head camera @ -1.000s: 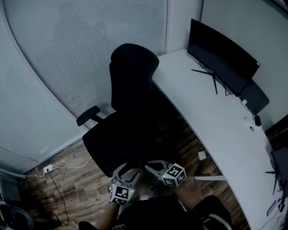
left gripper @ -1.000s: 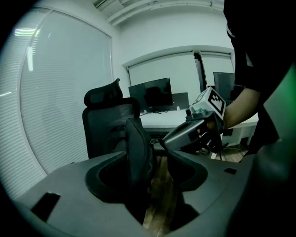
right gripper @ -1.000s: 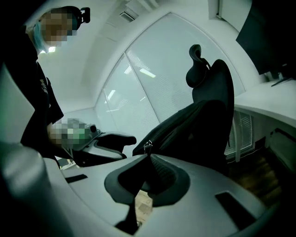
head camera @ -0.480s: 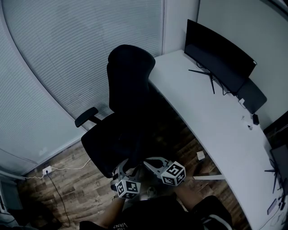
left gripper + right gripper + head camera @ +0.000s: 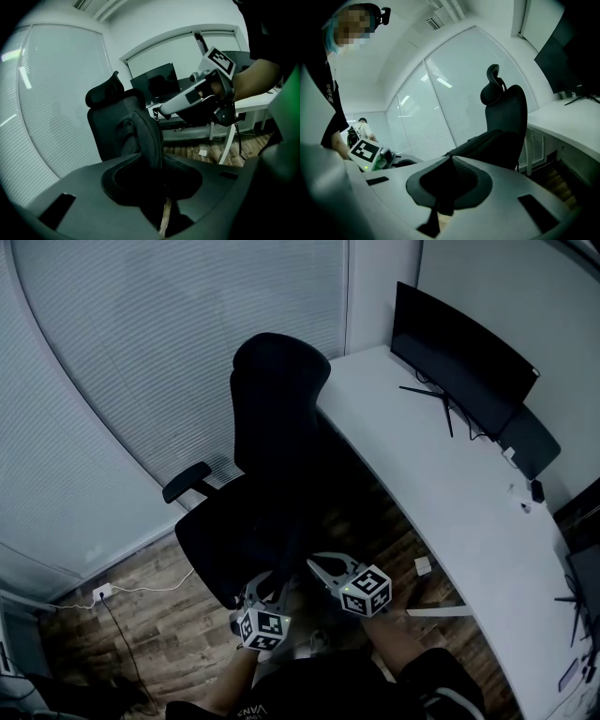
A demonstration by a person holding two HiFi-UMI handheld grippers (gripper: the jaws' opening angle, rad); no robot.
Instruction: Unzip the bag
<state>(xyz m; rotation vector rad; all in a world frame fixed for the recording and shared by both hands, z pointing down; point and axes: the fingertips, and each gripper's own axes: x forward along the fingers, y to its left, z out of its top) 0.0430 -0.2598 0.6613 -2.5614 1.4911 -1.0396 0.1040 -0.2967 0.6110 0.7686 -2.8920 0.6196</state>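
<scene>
Pale blinds [image 5: 169, 352] are seen behind a black office chair [image 5: 277, 409] beside the white bench [image 5: 441, 493], with the dark bag [image 5: 146, 140] set on its seat at lower centre. An upright fold of the bag is being closed on by the left tool [image 5: 267, 585], while the right tool [image 5: 321, 570], just right of it, is shut tight.

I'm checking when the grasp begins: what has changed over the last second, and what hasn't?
The left gripper edged forward toward the chair, and its jaws are closing with an edge of the bag between them. The right gripper stayed shut near the bag's top. The chair, desk and monitor are unchanged.
</scene>
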